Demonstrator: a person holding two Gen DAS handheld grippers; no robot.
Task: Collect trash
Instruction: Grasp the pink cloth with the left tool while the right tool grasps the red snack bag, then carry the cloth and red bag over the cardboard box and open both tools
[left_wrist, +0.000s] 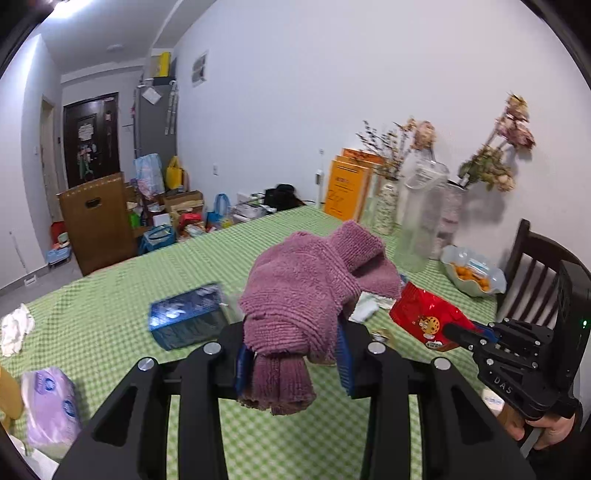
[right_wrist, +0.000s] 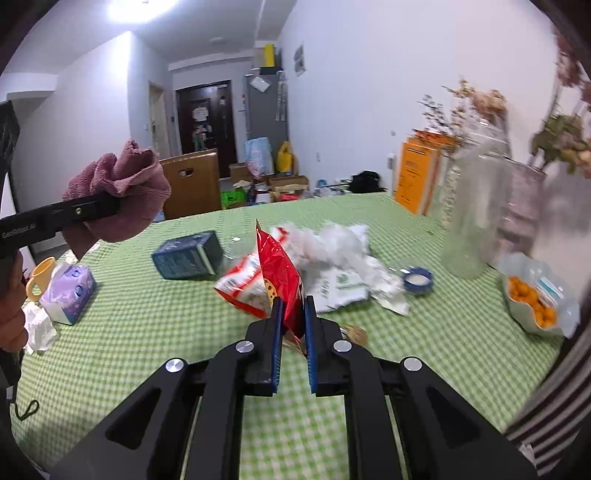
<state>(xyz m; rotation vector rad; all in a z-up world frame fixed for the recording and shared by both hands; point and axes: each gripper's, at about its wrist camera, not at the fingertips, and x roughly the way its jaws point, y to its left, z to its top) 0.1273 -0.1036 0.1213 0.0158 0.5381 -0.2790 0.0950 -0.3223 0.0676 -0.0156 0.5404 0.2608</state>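
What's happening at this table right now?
A person holds a gripper in each hand over the green checked table. The left gripper clamps a bunched purple towel, and the right gripper pinches a red snack bag. White wrappers lie uncollected.

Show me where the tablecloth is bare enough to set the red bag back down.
Bare: near edge of the tablecloth, between tissue pack and bowl of orange snacks; also far end, behind the blue box. Crowded: wrapper pile and vases.

Two vases (left_wrist: 417, 218), one bowl (right_wrist: 517, 299)
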